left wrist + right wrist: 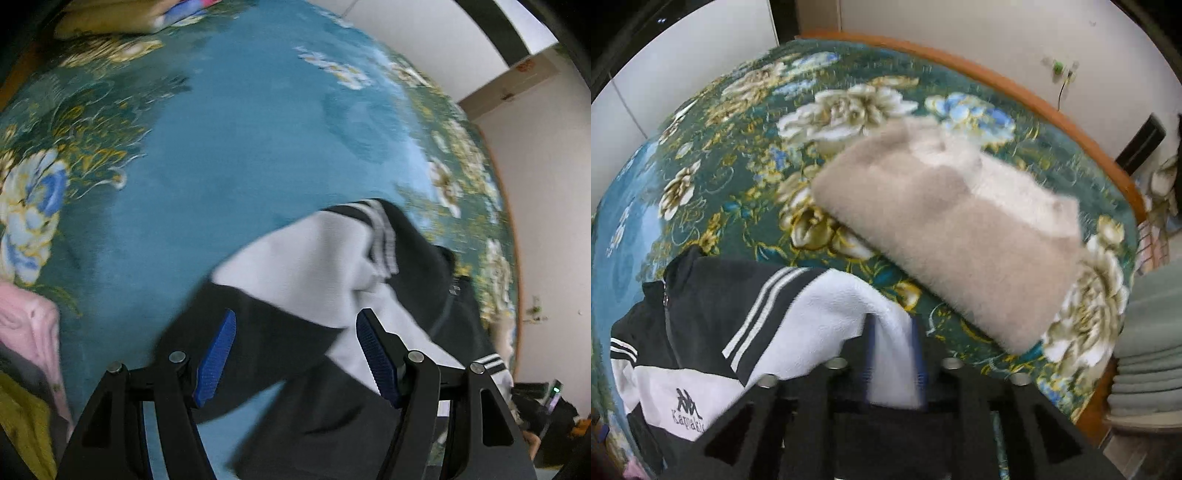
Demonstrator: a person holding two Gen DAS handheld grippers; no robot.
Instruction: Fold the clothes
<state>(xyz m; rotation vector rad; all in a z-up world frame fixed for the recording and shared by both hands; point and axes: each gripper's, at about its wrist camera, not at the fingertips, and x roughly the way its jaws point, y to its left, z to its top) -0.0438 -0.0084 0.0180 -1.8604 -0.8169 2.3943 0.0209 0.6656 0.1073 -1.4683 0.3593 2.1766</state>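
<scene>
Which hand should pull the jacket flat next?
Probably the right. The right hand-held gripper already has the jacket's white cloth between its pads; the left hand-held gripper hangs open above it.

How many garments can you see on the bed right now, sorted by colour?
Black and white: 1, the track jacket
Beige: 1, the folded fuzzy sweater
Pink: 1, a garment at the left edge of the left wrist view
Yellow-green: 1, a cloth below the pink one
Grey-green: 1, a folded stack at the right edge, beside the bed
Total: 5
</scene>
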